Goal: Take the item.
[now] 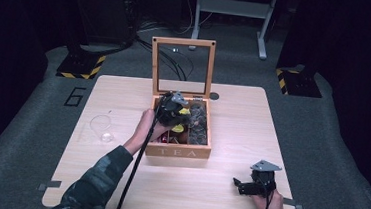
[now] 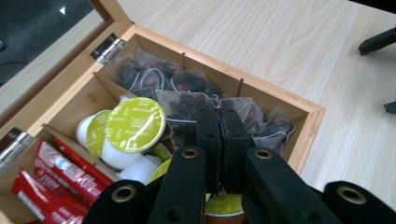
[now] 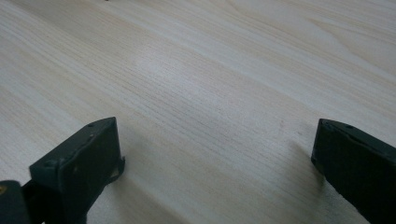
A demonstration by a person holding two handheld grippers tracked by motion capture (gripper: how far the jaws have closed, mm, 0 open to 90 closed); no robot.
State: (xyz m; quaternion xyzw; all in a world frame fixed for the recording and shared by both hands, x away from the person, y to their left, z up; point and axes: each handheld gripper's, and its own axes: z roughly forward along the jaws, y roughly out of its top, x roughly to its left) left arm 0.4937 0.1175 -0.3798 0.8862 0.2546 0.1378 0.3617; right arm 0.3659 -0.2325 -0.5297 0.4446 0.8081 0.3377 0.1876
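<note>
I see left gripper (image 2: 219,116) reaching into the tea box (image 1: 178,151), clenched on a tea bag (image 2: 187,105); right gripper (image 1: 239,185) low over near-right table (image 1: 117,179), jaws spread.

The wooden box (image 1: 177,151) reads "TEA" on its front; the floor mat (image 1: 38,98) bears a "6".

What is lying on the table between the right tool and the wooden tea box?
Nothing: in the high view, bare light wooden table separates the open right tool from the wooden tea box. The right gripper view agrees.
</note>
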